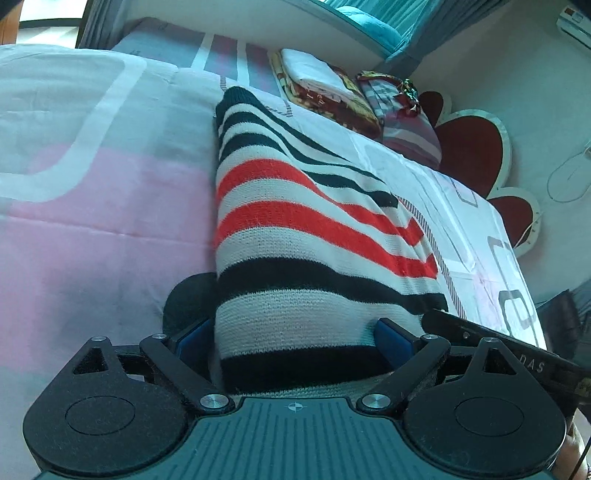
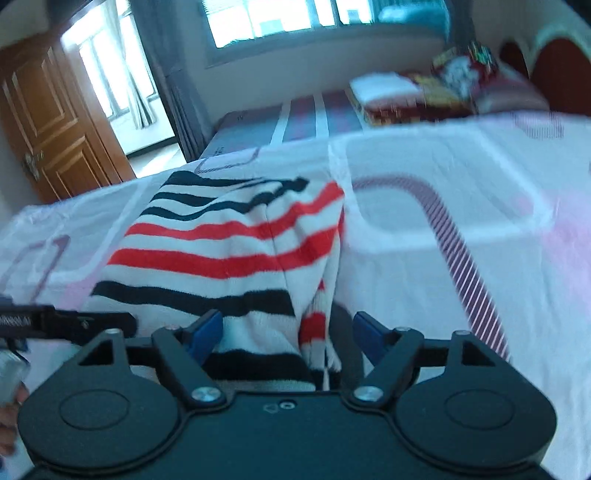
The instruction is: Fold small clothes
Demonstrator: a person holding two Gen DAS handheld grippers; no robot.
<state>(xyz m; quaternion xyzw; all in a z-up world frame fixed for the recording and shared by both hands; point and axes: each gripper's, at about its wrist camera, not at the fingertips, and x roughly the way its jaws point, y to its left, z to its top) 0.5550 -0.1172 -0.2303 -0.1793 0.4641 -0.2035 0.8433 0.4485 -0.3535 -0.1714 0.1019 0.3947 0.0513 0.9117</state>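
A small knitted sweater (image 1: pixel 295 236) with black, white and red stripes lies lengthwise on the bed, its near edge draped over my left gripper (image 1: pixel 295 343). The blue pads (image 1: pixel 391 336) stand wide apart with the knit between them. In the right wrist view the same sweater (image 2: pixel 229 251) is folded over, a sleeve hanging at its right edge. Its near edge lies between the spread blue pads (image 2: pixel 207 328) of my right gripper (image 2: pixel 284 332). The fingertips of both are hidden under the cloth.
The bed has a pink and white quilt (image 1: pixel 92 221). Folded blankets and clothes (image 1: pixel 332 88) are stacked at the far end by a red and white headboard (image 1: pixel 476 155). A wooden door (image 2: pixel 48 122) and windows (image 2: pixel 280 18) lie beyond. The other gripper's black bar (image 1: pixel 498 343) shows at right.
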